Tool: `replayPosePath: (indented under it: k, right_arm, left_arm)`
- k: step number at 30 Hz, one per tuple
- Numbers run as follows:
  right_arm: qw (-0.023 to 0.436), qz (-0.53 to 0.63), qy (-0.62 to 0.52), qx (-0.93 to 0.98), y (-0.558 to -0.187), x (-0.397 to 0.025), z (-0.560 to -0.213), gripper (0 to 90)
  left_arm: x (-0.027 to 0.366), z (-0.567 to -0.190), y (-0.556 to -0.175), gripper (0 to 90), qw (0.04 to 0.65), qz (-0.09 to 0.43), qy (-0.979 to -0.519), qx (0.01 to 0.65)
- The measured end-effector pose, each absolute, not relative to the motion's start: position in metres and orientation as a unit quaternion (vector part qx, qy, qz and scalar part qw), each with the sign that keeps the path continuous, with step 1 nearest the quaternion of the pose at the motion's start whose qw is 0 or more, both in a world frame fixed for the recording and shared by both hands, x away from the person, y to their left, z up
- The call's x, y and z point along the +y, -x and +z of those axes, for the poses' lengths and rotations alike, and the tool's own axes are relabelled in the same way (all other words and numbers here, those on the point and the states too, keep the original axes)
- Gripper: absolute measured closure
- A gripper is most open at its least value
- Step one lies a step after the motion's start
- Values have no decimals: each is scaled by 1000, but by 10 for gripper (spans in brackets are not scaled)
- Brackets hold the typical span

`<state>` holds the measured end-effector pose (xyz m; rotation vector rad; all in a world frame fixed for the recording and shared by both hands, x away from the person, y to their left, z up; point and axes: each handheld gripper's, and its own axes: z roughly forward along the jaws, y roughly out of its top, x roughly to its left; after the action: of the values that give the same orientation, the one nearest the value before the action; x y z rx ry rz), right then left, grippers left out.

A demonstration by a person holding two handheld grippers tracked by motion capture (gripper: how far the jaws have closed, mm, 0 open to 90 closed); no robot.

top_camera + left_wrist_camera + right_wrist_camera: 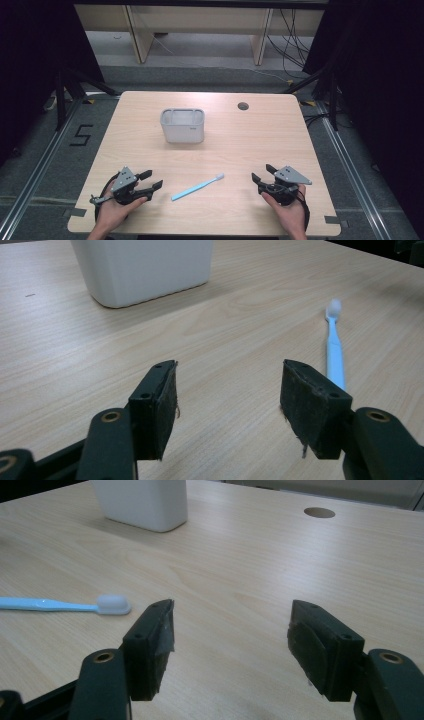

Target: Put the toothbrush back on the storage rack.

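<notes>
- The toothbrush (197, 187) lies flat on the desk (250, 145) between the left tool (152, 180) and right tool (263, 173), touching neither.
- Both tools' jaws stand apart, empty.

Black "5" (81, 135) marked on floor left of table — no other legible text.

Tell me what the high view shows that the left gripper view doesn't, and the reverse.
High view alone: both hands, the right gripper, the table's round cable hole, the white holder's open top, the floor beyond. Left gripper view alone: a close look between the left gripper's black pads, jaws apart with nothing between them. Both share: the light-blue toothbrush lying flat on the wooden table, bristle end away from the person, and the white holder standing farther back.
</notes>
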<state>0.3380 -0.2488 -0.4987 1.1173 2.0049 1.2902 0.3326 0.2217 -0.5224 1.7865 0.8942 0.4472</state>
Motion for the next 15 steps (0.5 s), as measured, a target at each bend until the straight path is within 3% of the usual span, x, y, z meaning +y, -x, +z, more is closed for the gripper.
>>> replayPosePath:
  k: [15]
  right_arm:
    - [245, 473, -419, 736, -339, -251, -493, 355]
  left_arm:
    - [211, -501, -338, 369, 504, 162, -762, 374]
